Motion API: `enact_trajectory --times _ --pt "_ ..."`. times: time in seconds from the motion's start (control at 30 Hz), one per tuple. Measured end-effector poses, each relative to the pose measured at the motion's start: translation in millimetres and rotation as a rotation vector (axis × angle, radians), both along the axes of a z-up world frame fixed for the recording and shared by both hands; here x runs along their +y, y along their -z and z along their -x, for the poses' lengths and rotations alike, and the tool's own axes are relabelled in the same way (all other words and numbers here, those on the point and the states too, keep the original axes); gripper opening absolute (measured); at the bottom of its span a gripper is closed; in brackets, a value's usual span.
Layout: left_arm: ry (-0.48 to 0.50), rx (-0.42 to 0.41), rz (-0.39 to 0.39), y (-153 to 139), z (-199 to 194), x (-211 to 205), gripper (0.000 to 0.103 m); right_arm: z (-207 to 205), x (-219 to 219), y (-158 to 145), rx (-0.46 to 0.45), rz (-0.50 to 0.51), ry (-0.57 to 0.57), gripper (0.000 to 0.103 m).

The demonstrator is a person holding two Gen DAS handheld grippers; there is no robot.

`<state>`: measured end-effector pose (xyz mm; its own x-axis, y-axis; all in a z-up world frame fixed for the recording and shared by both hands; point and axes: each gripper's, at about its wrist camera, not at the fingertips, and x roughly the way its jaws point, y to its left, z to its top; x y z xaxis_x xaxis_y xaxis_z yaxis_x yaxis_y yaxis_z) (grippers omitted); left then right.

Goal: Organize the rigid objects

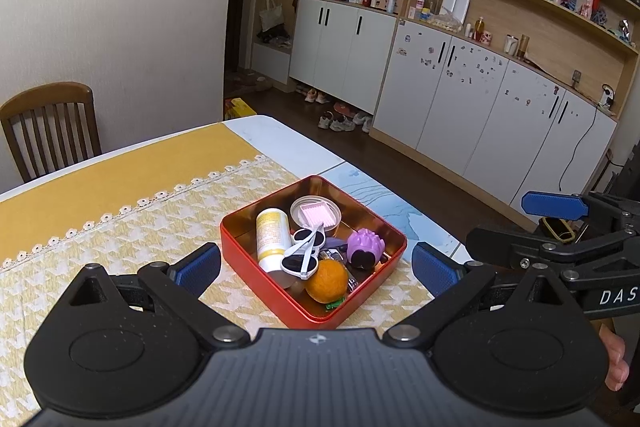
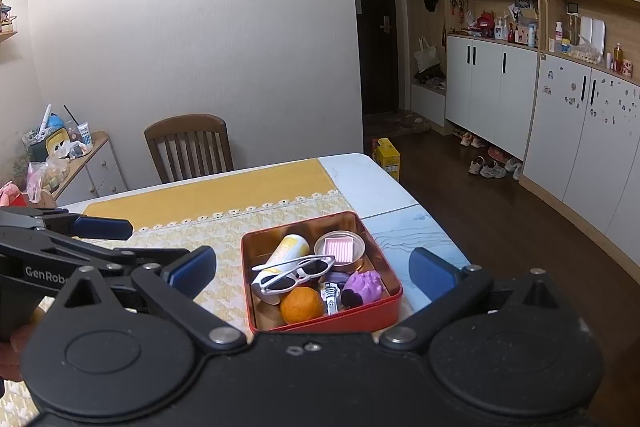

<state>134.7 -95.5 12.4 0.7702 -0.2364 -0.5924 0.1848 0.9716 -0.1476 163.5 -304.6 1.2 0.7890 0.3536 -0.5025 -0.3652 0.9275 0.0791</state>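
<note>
A red tin box (image 1: 374,279) (image 2: 390,303) sits on the yellow tablecloth near the table's right edge. It holds white sunglasses (image 1: 306,251) (image 2: 296,273), a white and yellow bottle (image 1: 271,233) (image 2: 290,249), a toy orange (image 1: 326,281) (image 2: 301,305), a purple spiky toy (image 1: 364,247) (image 2: 362,287), a round tin with a pink insert (image 1: 316,214) (image 2: 340,247) and a nail clipper (image 2: 331,297). My left gripper (image 1: 316,267) is open and empty, above and in front of the box. My right gripper (image 2: 312,269) is open and empty, likewise over the box's near side.
The right gripper also shows at the right in the left wrist view (image 1: 560,227); the left gripper shows at the left in the right wrist view (image 2: 80,243). A wooden chair (image 1: 50,127) (image 2: 188,145) stands behind the table. White cabinets (image 1: 480,115) line the right wall.
</note>
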Motion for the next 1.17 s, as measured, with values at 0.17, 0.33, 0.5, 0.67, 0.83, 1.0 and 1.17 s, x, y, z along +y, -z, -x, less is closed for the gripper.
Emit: enact_trajectory --times 0.17,0.33,0.5,0.67,0.83,1.0,1.17 --pt "-0.001 -0.001 -0.001 -0.6 -0.5 -0.9 0.102 0.4 -1.3 0.4 0.0 0.003 0.008 0.103" --pt "-0.01 -0.002 -0.002 -0.2 -2.8 -1.1 0.102 -1.0 -1.7 0.4 0.002 0.004 0.013 0.103" --pt "-0.021 0.0 0.002 1.7 -7.3 1.6 0.102 -2.1 0.9 0.9 0.006 0.006 0.019 0.103" --pt "-0.028 0.001 0.004 3.1 -9.7 3.3 0.102 -2.7 2.3 1.2 0.007 0.009 0.02 0.103" --pt "-0.036 0.011 0.006 5.6 -11.4 3.8 0.102 -5.1 2.6 2.6 0.012 0.008 0.023 0.103" --pt "-0.044 0.015 0.008 6.2 -12.0 3.3 0.102 -6.9 2.9 3.2 0.017 0.012 0.03 0.103" --pt "-0.049 0.007 0.004 4.7 -10.9 2.8 0.102 -8.1 2.4 3.2 0.018 0.009 0.03 0.103"
